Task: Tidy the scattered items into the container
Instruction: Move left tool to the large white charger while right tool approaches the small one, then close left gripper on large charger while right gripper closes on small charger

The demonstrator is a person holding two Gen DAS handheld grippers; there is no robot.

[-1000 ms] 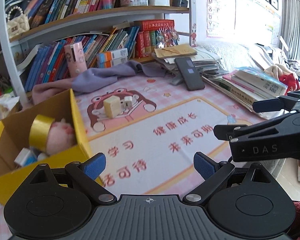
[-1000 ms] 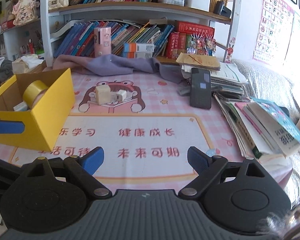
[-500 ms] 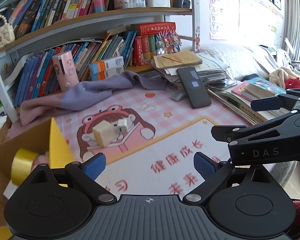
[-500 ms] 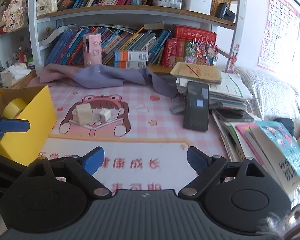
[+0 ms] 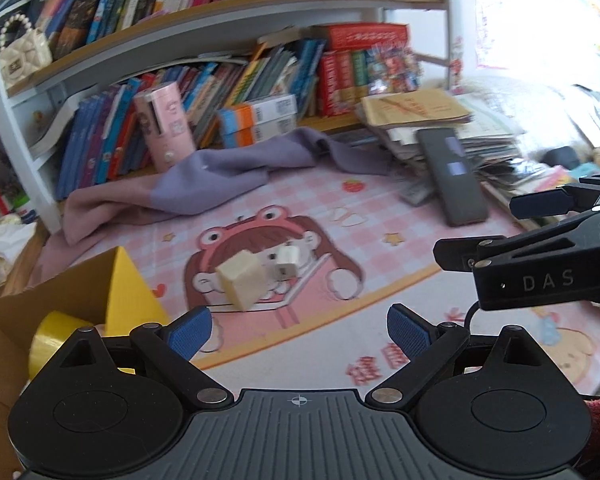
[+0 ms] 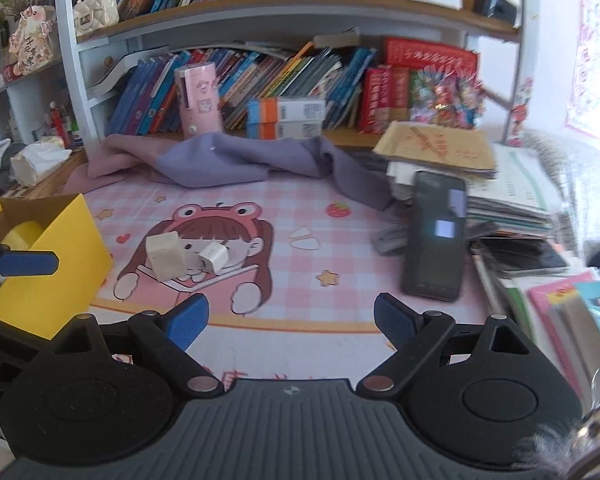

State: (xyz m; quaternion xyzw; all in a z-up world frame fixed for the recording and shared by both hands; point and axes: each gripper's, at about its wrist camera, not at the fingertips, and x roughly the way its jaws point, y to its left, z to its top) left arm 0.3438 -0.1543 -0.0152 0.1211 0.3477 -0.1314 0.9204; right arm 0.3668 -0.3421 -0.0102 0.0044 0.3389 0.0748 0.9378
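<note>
Between the spread blue pads of the left gripper there is nothing but the pink cartoon mat; its jaws stand wide and empty. The right gripper is equally splayed and holds nothing.

Straight ahead of the left gripper, slightly left of its centre line, sits the cream block, tipped on an edge, with the small white charger plug just beside it on the right (the two look touching, though motion blur makes that uncertain). From the right gripper both lie ahead and clearly to the left, so the left gripper seems the nearer and better aligned. The block is roughly cubic, with no obvious long axis.

The yellow box stands close at the left gripper's left, a roll of yellow tape already inside.
</note>
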